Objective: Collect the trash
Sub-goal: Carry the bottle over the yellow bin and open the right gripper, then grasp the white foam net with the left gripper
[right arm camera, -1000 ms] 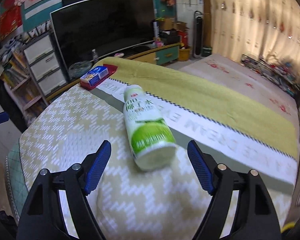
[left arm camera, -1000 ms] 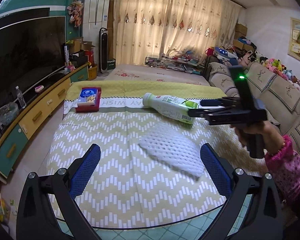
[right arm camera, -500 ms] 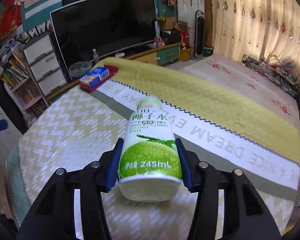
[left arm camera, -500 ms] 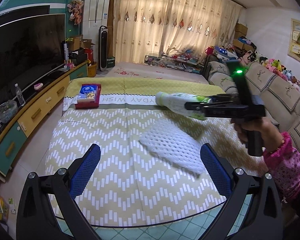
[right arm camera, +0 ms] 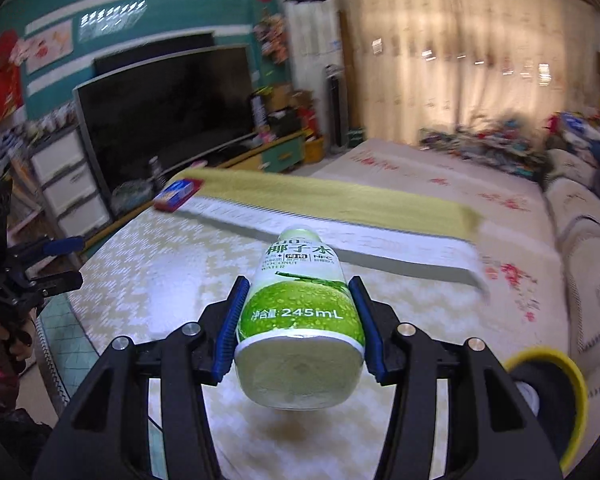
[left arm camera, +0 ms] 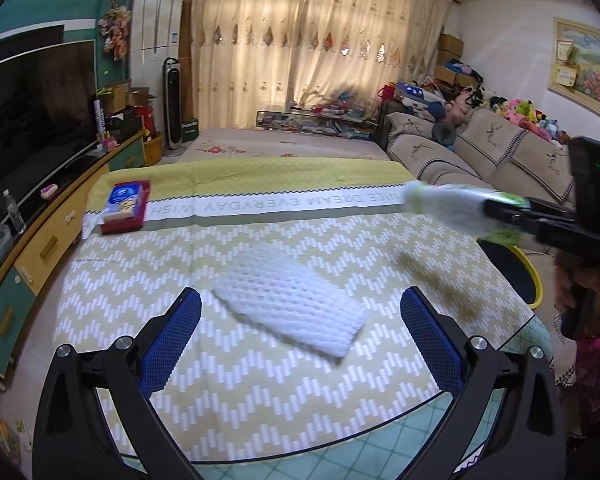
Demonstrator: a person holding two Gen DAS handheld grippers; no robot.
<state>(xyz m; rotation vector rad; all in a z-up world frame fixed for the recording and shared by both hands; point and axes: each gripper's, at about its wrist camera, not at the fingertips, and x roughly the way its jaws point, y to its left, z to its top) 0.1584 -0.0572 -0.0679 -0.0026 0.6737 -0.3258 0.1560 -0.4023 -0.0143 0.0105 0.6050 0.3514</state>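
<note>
My right gripper (right arm camera: 300, 324) is shut on a white and green coconut water bottle (right arm camera: 300, 312) and holds it in the air above the table. In the left wrist view the bottle (left arm camera: 448, 204) is blurred at the right, past the table's right edge, above a yellow-rimmed bin (left arm camera: 534, 280). The bin also shows in the right wrist view (right arm camera: 556, 384) at lower right. A white foam net sleeve (left arm camera: 292, 316) lies flat on the tablecloth. My left gripper (left arm camera: 300, 340) is open and empty, with the sleeve between and just beyond its fingers.
The table (left arm camera: 260, 420) wears a yellow zigzag cloth. A red and blue box (left arm camera: 126, 204) sits at its far left corner. A TV cabinet (left arm camera: 32, 240) runs along the left, a sofa (left arm camera: 500, 164) along the right.
My right gripper closed on the bottle, lifted it off the table and carried it right, toward the bin. My left gripper stayed open and moved little.
</note>
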